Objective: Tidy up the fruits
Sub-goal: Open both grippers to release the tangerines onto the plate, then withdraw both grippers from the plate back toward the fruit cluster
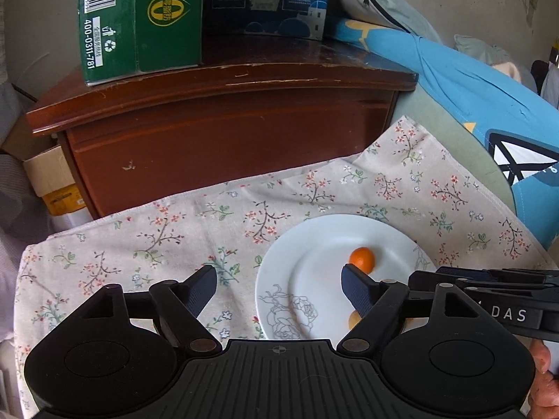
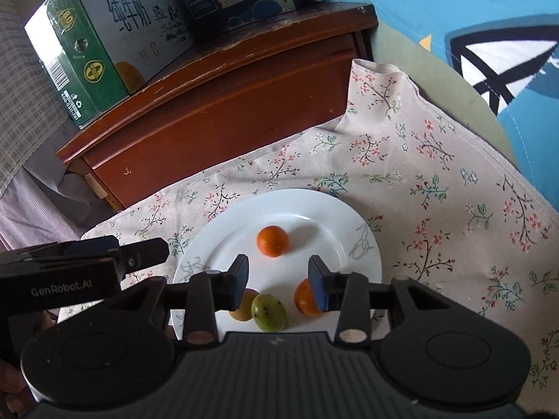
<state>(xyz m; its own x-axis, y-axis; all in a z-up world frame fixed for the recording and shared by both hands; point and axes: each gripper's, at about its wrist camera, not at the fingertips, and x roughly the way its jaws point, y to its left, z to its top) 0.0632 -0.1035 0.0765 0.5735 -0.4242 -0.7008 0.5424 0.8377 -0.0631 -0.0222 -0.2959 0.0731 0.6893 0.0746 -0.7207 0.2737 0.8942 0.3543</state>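
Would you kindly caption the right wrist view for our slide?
Open right claw above a white plate holding four small fruits on a floral cloth.

- The plate (image 2: 223,234) lies on the tablecloth (image 2: 436,188), in front of the wooden cabinet (image 2: 223,104).
- Four small fruits (image 2: 272,241) lie on the plate.
- Two cartons (image 2: 104,35) stand on the cabinet.

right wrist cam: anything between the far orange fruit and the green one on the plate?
No. In the right wrist view, only bare plate separates the far orange fruit from the green fruit.
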